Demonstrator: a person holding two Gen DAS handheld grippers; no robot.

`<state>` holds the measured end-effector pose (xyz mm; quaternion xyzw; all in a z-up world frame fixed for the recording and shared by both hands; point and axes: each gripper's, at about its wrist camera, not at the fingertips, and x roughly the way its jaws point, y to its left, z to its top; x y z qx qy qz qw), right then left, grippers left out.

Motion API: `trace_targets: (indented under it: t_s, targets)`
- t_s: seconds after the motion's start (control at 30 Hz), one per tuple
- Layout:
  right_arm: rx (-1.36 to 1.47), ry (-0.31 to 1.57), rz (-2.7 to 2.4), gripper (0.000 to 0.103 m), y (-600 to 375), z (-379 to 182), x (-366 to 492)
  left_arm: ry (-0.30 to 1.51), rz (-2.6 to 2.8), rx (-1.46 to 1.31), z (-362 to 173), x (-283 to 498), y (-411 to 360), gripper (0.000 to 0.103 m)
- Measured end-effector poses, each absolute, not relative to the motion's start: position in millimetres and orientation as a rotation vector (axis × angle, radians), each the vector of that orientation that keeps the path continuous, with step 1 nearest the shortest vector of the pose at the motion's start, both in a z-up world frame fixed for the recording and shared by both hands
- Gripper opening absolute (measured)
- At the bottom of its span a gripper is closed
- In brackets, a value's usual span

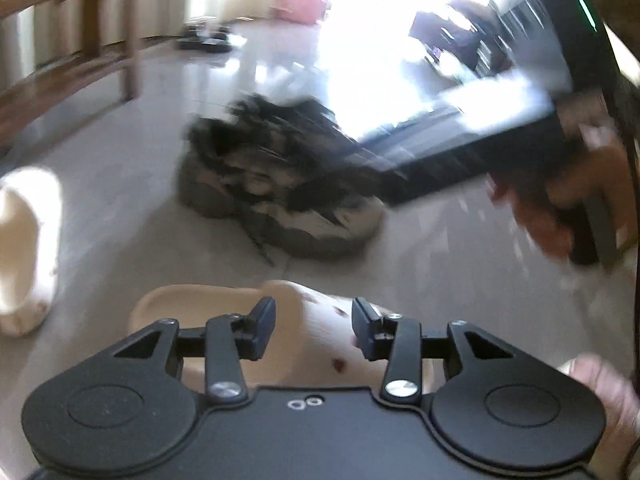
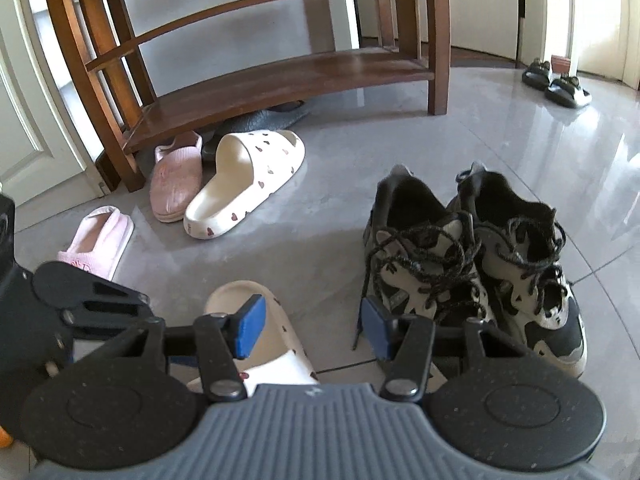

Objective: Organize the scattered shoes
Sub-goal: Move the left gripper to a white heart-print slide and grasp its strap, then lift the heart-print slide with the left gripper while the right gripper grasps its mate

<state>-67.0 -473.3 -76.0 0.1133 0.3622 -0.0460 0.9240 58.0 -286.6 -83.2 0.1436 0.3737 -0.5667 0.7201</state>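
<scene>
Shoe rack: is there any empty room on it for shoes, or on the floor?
The shoe rack bottom shelf is bare end to end. Bare floor lies between the white slide and the sneakers. It is crowded by the rack's left leg, around the pink slippers.

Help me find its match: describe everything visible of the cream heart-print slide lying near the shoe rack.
The cream slide looks like moulded foam or rubber, one piece, with a broad strap over an open toe and small dark-red hearts dotted on the strap and along the sole's edge. It lies upright on its sole on the grey tile floor, just in front of the wooden shoe rack, angled with its heel nearer the camera. Its left side sits against, or very close to, a pink slipper. Nothing grips it.
</scene>
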Motion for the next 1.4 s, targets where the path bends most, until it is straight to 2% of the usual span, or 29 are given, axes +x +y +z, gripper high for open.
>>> trace_targets:
  t_s: [0.3, 0.63, 0.73, 0.77, 0.8, 0.83, 1.03, 1.4]
  targets:
    - [0.195, 0.668, -0.060, 0.059, -477.9, -52.3, -40.2, 0.729, -0.730, -0.117, -86.3, 182.3, -276.3, 0.051]
    - [0.164, 0.704, -0.056, 0.060, -492.2, -54.3, -35.8, 0.765, -0.528, -0.273, -135.0, 274.5, -320.8, 0.053]
    - [0.171, 0.733, -0.060, 0.060, -497.1, -60.0, -39.3, 0.807, -0.498, -0.306, -148.8, 291.5, -327.1, 0.048]
    - [0.170, 0.738, -0.062, 0.060, -497.9, -61.4, -39.7, 0.824, -0.505, -0.290, -153.7, 297.1, -332.4, 0.026]
    - [0.168, 0.745, -0.063, 0.060, -498.8, -62.8, -40.3, 0.836, -0.509, -0.283, -155.9, 299.5, -334.0, 0.010]
    - [0.169, 0.748, -0.063, 0.060, -499.9, -63.6, -40.9, 0.843, -0.509, -0.290, -158.0, 299.6, -332.2, 0.008]
    - [0.184, 0.753, -0.086, 0.059, -504.9, -68.9, -38.6, 0.826, -0.579, -0.273, -156.3, 279.2, -317.3, 0.006]
    - [0.180, 0.711, -0.105, 0.059, -491.0, -72.3, -12.3, 0.814, -0.684, -0.144, -145.8, 195.9, -269.3, 0.007]
